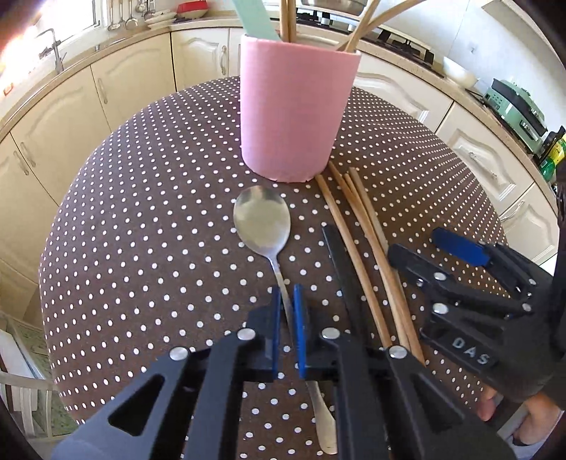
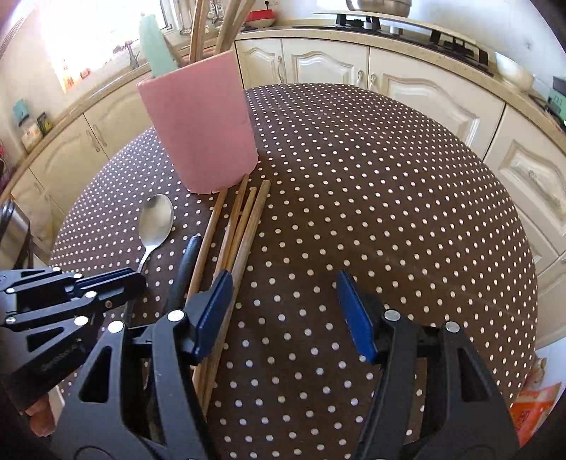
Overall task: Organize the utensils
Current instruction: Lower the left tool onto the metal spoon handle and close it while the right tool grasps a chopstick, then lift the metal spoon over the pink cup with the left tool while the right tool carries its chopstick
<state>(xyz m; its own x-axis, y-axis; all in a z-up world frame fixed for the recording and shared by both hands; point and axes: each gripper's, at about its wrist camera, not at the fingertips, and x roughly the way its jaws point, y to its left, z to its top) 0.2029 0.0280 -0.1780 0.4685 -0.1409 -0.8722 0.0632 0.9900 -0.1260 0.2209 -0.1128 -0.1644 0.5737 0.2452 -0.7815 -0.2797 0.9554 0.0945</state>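
This was a home kitchen. Cream cabinet doors (image 2: 329, 63) with arched panels and metal handles ran along the walls under a pale speckled countertop (image 2: 406, 33). A gas hob (image 1: 399, 40) sat in that counter with a steel pot on it, and a tap (image 1: 53, 49) stood by a bright window. Ladles hung on the wall near stacked dishes (image 1: 159, 17). A round table (image 2: 389, 184) in a brown polka-dot cloth stood in the middle.
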